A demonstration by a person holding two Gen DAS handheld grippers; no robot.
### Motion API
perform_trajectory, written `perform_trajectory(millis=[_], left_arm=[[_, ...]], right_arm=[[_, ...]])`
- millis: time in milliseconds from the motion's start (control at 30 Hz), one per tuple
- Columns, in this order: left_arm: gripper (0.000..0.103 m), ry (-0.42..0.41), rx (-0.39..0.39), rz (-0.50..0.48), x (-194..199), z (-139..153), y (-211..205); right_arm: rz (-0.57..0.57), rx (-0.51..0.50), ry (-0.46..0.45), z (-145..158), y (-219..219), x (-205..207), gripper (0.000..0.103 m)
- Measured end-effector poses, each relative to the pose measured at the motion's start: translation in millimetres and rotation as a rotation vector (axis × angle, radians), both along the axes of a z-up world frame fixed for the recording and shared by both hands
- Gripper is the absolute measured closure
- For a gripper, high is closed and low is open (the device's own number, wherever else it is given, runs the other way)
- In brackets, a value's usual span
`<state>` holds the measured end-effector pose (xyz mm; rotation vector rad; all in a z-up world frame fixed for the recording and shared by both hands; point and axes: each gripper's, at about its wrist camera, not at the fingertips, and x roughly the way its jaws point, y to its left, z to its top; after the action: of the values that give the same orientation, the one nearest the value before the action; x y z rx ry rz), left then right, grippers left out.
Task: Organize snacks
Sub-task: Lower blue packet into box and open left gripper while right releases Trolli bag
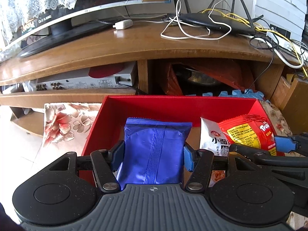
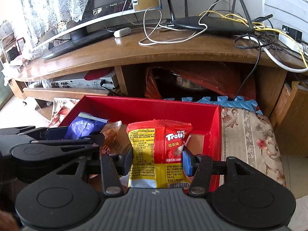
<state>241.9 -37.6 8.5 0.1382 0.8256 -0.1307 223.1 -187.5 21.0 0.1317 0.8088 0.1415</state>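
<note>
left gripper: the black two-finger gripper with blue pads (image 1: pixel 153 156) is clamped on a shiny blue foil snack pouch (image 1: pixel 154 150), one pad on each side edge, so the pouch stands upright with its back seam facing the camera.
right gripper: the black two-finger gripper with blue pads (image 2: pixel 157 158) is clamped on a red and yellow plastic Trolli gummy packet (image 2: pixel 159 150), pinched at mid-height by both sides; the packet stands upright with the printed face readable.
why held so: side-edge grips keep the flat bags vertical, probably so they can be slotted in on edge, side by side.
where the snacks are: both bags hang over the open red cardboard box (image 1: pixel 173 104), blue on its left half, Trolli on its right; I cannot tell whether either touches the brown floor of the box.
already in box: a white plastic noodle-snack bag (image 1: pixel 211 136) lies between the two held bags; a clear orange-tinted wrapper (image 2: pixel 113 134) shows beside it in the right view.
box placement: it sits on a floral-patterned cloth (image 2: pixel 250 134) just in front of the brown wooden TV stand (image 1: pixel 134 44), within easy reach of both hands.
step, judged: lowering both bags in; release not yet done.
risk: foil is slippery and the bags may flop once let go.
</note>
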Motion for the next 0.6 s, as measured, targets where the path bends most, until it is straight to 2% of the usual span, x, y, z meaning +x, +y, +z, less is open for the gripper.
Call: perform_trajectory(millis=[500, 600], left_arm=[[0.035, 0.036, 0.026, 0.007, 3.2, -11.3, 0.8], [0.031, 0.030, 0.026, 0.013, 3.2, -9.7, 1.6]], right_arm=[[0.018, -0.005, 0.034, -11.3, 1.5, 5.7, 0.050], [0.019, -0.007, 0.033, -10.9, 1.4, 5.9, 0.049]])
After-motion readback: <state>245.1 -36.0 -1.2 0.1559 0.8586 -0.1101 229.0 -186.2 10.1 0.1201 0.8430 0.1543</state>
